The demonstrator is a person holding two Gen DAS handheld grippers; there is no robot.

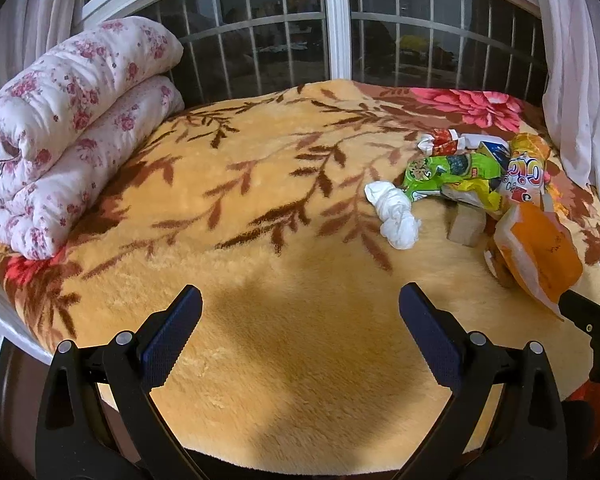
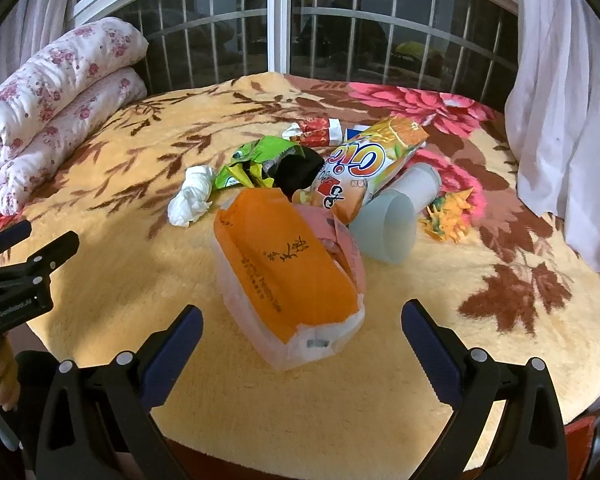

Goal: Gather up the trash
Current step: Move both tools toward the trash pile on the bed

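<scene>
1. The left gripper (image 1: 300,312) hovers over bare yellow blanket (image 1: 260,220) on the bed, jaws spread wide with nothing between them.
2. The right gripper (image 2: 302,328) has its jaws released too, standing either side of the near end of an orange-and-white plastic bag (image 2: 288,280) without touching it.
3. The trash lies in one heap at the centre of the right wrist frame: behind the bag, an orange juice pouch (image 2: 372,164) leans across a translucent cup (image 2: 396,220) on its side.
4. A green snack wrapper (image 2: 256,160) and a wad of white tissue (image 2: 192,196) lie left of the heap; a red-and-white wrapper (image 2: 320,132) lies behind.
5. A folded floral quilt (image 1: 68,120) sits at the upper left of the frame.
</scene>
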